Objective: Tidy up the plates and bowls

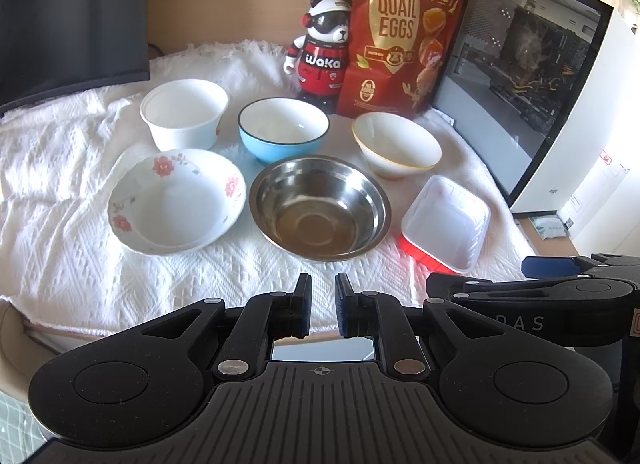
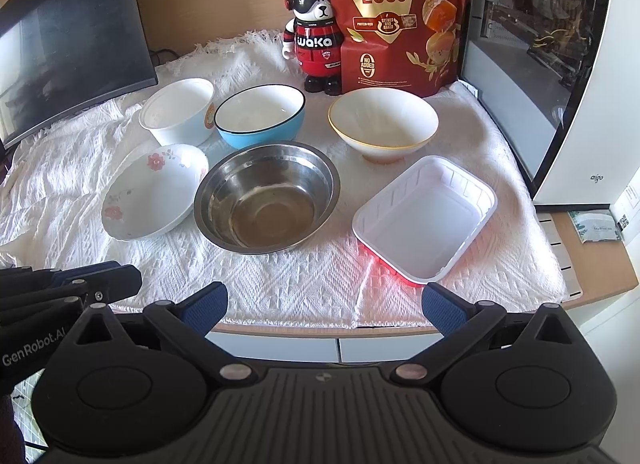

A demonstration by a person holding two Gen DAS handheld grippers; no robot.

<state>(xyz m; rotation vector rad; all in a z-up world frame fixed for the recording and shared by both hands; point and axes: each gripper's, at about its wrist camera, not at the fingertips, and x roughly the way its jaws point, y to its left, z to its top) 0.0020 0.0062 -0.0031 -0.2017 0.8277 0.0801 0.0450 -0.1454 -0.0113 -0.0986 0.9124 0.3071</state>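
Observation:
Several dishes sit on a white cloth (image 1: 72, 248). Back row: a white paper bowl (image 1: 183, 113) (image 2: 178, 109), a blue bowl (image 1: 283, 135) (image 2: 260, 116), a cream gold-rimmed bowl (image 1: 396, 143) (image 2: 383, 123). Front row: a floral plate (image 1: 176, 199) (image 2: 154, 189), a steel bowl (image 1: 320, 205) (image 2: 266, 195), a red-and-white plastic tray (image 1: 446, 221) (image 2: 424, 217). My left gripper (image 1: 322, 310) is nearly shut and empty, just before the steel bowl. My right gripper (image 2: 324, 304) is open and empty, near the tray's front edge.
A panda figure (image 1: 320, 47) (image 2: 314, 39) and a red quail-eggs bag (image 1: 404, 31) (image 2: 394, 15) stand behind the bowls. A white PC case (image 1: 532, 95) (image 2: 560, 63) is at the right, a dark monitor (image 1: 72, 15) (image 2: 68, 39) at the left. The desk edge (image 2: 320, 330) runs in front.

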